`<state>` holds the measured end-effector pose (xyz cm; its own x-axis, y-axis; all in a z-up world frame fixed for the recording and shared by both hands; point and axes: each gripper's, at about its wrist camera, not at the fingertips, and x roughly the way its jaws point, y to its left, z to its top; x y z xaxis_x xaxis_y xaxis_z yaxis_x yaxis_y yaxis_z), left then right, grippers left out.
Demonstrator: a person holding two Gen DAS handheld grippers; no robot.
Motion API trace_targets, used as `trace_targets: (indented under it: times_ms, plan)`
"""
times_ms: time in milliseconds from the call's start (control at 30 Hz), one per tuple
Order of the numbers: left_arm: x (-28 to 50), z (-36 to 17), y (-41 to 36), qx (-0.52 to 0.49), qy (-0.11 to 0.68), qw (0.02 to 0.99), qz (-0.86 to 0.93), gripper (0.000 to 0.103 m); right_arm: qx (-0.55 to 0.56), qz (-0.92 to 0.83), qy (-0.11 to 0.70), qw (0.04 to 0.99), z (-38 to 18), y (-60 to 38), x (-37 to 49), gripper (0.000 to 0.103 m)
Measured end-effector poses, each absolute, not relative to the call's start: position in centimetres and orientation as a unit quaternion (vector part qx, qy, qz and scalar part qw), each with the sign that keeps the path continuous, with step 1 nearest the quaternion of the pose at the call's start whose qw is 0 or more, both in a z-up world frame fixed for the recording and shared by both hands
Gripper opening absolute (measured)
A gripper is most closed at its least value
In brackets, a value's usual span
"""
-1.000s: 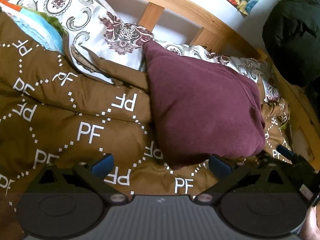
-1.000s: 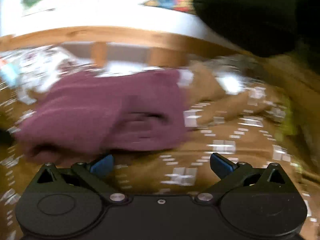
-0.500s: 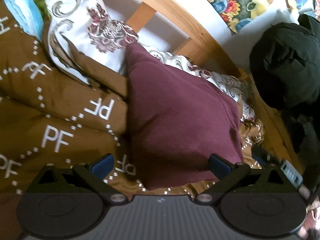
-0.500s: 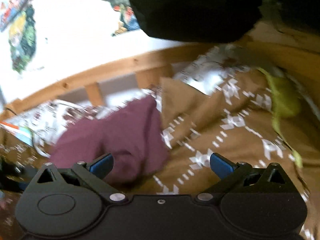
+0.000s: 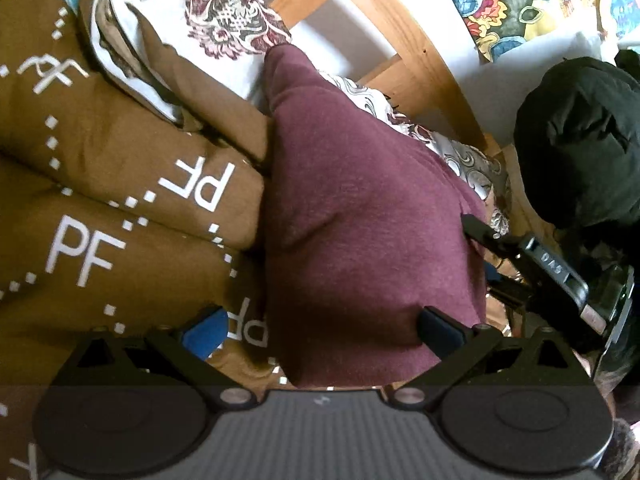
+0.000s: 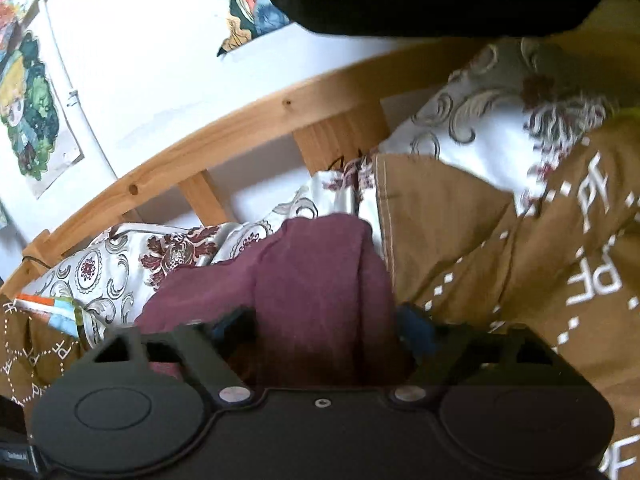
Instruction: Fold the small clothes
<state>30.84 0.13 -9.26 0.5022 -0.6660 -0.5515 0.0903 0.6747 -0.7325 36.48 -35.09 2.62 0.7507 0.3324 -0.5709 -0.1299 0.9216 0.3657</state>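
Note:
A maroon garment (image 5: 360, 220) lies folded on the brown "PF" bedspread (image 5: 100, 208). My left gripper (image 5: 320, 330) is open, low over the garment's near edge, with the right finger over the cloth and the left finger over the bedspread. My right gripper (image 6: 324, 330) is open and straddles the garment's end (image 6: 312, 280), with cloth between the blue pads. The right gripper also shows in the left wrist view (image 5: 532, 268), at the garment's right edge.
Patterned white pillows (image 5: 208, 20) lie against the wooden headboard (image 5: 420, 40). A black bundle (image 5: 580, 140) sits at the right of the bed. Posters (image 6: 28, 100) hang on the white wall.
Both grippers have moved in toward the maroon garment. The right gripper swung left and now has the garment's end between its fingers; its fingers have drawn somewhat closer together.

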Motion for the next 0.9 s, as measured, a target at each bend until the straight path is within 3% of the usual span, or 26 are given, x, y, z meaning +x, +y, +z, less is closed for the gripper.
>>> trace_targets:
  times_ms: [33, 67, 100, 133, 200, 267, 400, 667, 900]
  plan:
    - [31.0, -9.3, 0.2, -0.329, 0.442, 0.800, -0.240, 0.101, 0.151, 0.122, 0.331, 0.923, 2.5, -34.8, 36.4, 0.069]
    - [31.0, -9.2, 0.3, -0.329, 0.442, 0.798, -0.244, 0.096, 0.146, 0.122, 0.330, 0.925, 2.5, -34.5, 36.2, 0.060]
    - [31.1, -9.0, 0.3, -0.330, 0.440, 0.796, -0.253, 0.079, 0.141, 0.125, 0.330, 0.925, 2.6, -34.2, 36.1, 0.051]
    - [31.2, -8.7, 0.2, -0.329, 0.442, 0.793, -0.259, 0.075, 0.134, 0.126, 0.330, 0.926, 2.9, -33.9, 35.9, 0.046]
    - [31.3, -7.8, -0.1, -0.309, 0.447, 0.802, -0.250, 0.064, 0.116, 0.129, 0.323, 0.930, 3.7, -33.1, 35.7, 0.026]
    - [30.9, -6.9, -0.1, -0.304, 0.445, 0.807, -0.242, 0.056, 0.094, 0.135, 0.309, 0.937, 4.8, -32.1, 35.3, 0.021]
    - [29.3, -3.2, 0.6, -0.279, 0.432, 0.826, -0.229, 0.050, 0.065, 0.154, 0.278, 0.946, 7.3, -30.0, 34.3, 0.017]
    - [23.6, 3.1, 3.1, -0.211, 0.433, 0.859, -0.174, 0.050, 0.081, 0.210, 0.239, 0.945, 10.3, -26.8, 29.8, 0.017]
    - [18.7, -0.2, 4.4, -0.201, 0.477, 0.843, -0.147, 0.051, 0.114, 0.198, 0.307, 0.924, 5.9, -27.9, 24.8, 0.017]
